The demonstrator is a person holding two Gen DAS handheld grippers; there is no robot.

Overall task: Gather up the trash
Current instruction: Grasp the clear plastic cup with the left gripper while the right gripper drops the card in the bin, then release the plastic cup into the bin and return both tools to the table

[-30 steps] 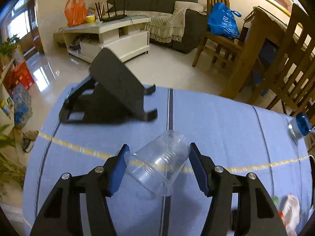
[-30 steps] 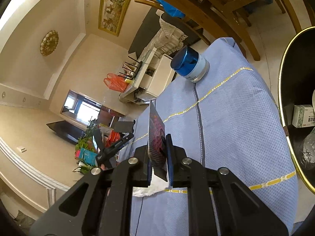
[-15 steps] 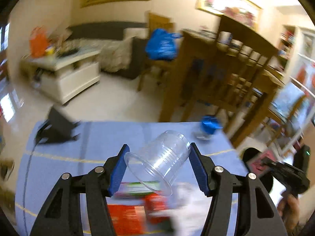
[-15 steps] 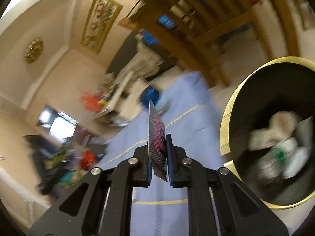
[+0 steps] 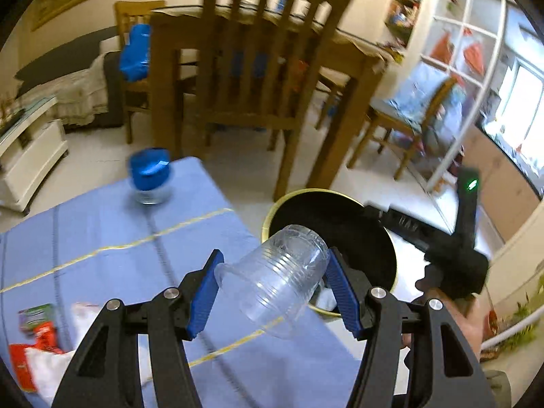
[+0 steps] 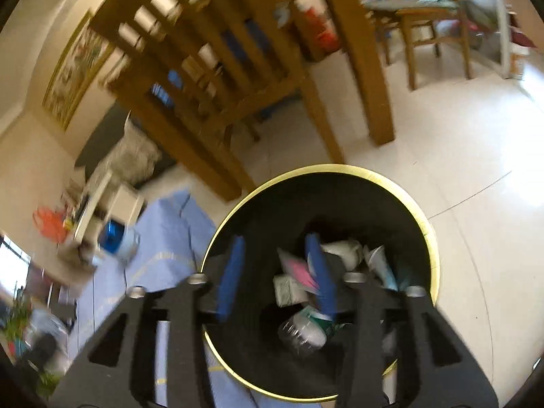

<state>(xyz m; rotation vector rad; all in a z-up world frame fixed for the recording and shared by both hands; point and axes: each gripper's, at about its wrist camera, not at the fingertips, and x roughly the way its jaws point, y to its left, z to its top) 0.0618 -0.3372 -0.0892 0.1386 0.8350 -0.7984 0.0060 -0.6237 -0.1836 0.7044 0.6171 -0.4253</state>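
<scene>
Clear ribbed cup (image 5: 277,280) tilted in left gripper (image 5: 273,287); right gripper (image 6: 277,272) wide, empty.

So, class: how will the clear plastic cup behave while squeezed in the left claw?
The clear plastic cup looks thin-walled and empty, so probably light and easily crushed. Held tilted between the left claw pads, its smooth ribbed sides might slip.

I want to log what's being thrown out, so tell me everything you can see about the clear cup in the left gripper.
The clear plastic cup is thin, see-through and ribbed around its middle, and looks empty. It lies tilted on its side, its closed base pointing up toward the black bin, its open mouth down and nearer the camera. The left gripper clamps it, one blue pad on each side. It hangs above the blue tablecloth, near the bin's gold rim.
</scene>
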